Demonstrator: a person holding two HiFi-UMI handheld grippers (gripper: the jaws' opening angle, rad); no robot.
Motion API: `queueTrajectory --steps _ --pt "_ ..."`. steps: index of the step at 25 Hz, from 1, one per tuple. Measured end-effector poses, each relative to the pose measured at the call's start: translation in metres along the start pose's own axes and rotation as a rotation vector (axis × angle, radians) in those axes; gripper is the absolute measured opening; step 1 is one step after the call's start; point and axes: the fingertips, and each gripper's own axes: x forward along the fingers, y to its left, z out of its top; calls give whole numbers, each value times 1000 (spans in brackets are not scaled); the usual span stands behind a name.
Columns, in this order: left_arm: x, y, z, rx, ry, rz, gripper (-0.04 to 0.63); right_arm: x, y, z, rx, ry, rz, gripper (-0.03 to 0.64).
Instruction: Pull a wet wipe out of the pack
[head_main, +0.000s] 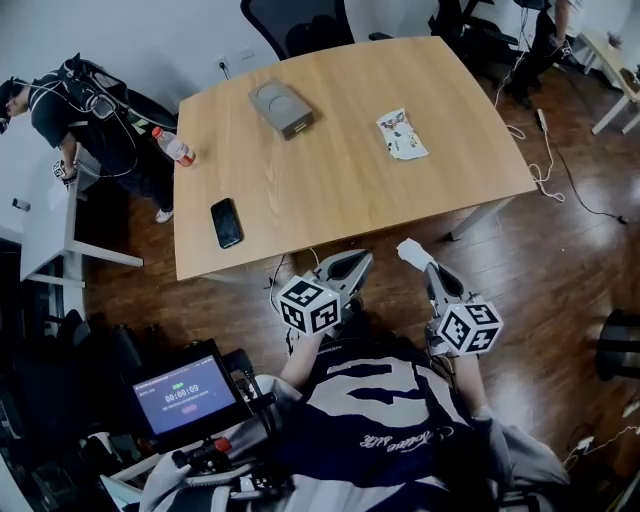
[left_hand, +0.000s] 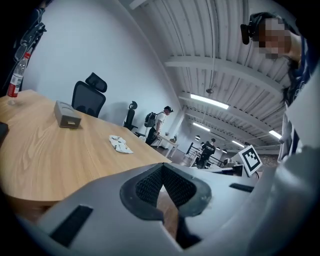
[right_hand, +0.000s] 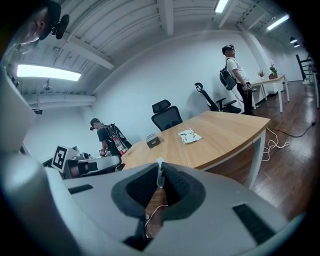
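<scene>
A grey box-shaped pack (head_main: 281, 108) lies on the far part of the wooden table (head_main: 330, 190), with a white printed pouch (head_main: 402, 134) to its right. Both grippers hang off the table's near edge, over the floor. My right gripper (head_main: 428, 265) is shut on a small white wipe (head_main: 412, 252), which shows as a thin white strip (right_hand: 159, 167) pinched between the pads in the right gripper view. My left gripper (head_main: 358, 260) is shut with nothing in it, its pads meeting at the tip (left_hand: 162, 167). The left gripper view shows the pack (left_hand: 67, 115) and pouch (left_hand: 120, 144) far off.
A black phone (head_main: 227, 222) lies near the table's front left and a plastic bottle (head_main: 174, 147) at its left edge. A person (head_main: 90, 110) stands left of the table. Office chairs (head_main: 300, 25) stand behind it; cables (head_main: 545, 170) trail on the floor at right.
</scene>
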Motion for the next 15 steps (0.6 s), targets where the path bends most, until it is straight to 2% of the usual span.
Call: queueTrajectory --steps 10,15 --pt "11 -65 -37 43 54 -22 3 -49 -11 -16 -24 -12 34 3" --pt "20 -76 -41 51 67 -55 3 -59 -13 -20 -11 -19 24 3"
